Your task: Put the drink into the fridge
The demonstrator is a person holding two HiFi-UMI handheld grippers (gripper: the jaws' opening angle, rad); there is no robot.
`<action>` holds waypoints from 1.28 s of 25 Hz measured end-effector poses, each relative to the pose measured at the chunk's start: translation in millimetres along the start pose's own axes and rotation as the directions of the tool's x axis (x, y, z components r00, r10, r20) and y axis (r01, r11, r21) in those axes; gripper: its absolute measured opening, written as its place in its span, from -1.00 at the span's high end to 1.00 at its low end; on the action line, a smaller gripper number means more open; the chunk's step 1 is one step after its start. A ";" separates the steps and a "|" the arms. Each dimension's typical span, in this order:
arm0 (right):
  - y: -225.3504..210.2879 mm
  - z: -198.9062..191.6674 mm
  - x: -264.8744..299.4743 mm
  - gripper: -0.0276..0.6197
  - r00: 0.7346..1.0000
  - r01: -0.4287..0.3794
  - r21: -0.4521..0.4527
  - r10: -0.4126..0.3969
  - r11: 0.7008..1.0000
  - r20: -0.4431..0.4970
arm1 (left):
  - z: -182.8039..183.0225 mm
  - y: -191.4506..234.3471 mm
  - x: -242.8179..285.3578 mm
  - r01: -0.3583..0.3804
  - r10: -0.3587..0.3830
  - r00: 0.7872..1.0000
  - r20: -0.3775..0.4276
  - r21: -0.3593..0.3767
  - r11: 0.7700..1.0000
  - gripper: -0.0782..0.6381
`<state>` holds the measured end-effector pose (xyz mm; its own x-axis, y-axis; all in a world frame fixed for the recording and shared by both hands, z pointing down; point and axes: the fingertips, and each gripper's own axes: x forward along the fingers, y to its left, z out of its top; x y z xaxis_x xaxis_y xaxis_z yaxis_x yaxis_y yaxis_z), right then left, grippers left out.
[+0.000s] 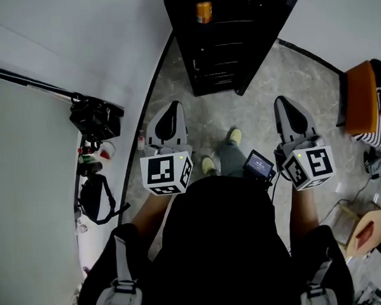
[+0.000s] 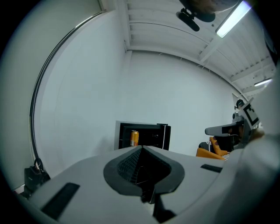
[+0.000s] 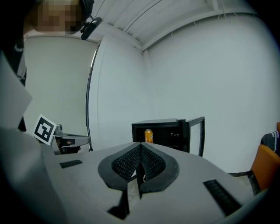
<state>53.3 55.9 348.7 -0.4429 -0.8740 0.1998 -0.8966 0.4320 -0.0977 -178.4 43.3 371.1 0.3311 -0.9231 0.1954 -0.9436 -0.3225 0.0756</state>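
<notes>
Left tongs and right tongs clenched, empty — drink well ahead, in the fridge.

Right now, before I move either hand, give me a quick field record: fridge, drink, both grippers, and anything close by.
fridge: small, black, on the floor ahead against the wall, standing open
drink: orange can, upright on an upper shelf inside the fridge
left gripper: jaws together, nothing between them, pointing towards the fridge
right gripper: jaws together, nothing between them, pointing towards the fridge
nearby: orange chair to the right of the fridge
</notes>
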 end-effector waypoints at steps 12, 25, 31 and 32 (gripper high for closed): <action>-12.6 0.5 -33.7 0.89 0.999 0.000 0.002 0.000 1.000 -0.032 | 13.6 -37.4 -10.1 0.007 -0.007 1.000 -0.006 -0.010 1.000 0.74; -42.3 -12.4 -57.9 0.89 0.999 0.008 0.054 -0.007 0.999 -0.034 | 7.7 -76.2 -9.1 0.018 -0.018 0.999 -0.033 0.016 1.000 0.75; -44.2 -12.4 -63.1 0.89 1.000 0.008 0.055 -0.007 0.998 -0.029 | 8.0 -80.4 -11.3 0.010 -0.009 1.000 -0.029 0.023 1.000 0.75; -44.6 -13.2 -64.3 0.89 1.000 0.006 0.055 -0.004 0.998 -0.027 | 7.6 -81.6 -11.7 0.009 -0.008 1.000 -0.029 0.024 1.000 0.74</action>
<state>121.8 95.7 353.0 -0.4387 -0.8697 0.2261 -0.8979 0.4138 -0.1501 -105.3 78.8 355.2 0.3391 -0.9140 0.2229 -0.9404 -0.3358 0.0539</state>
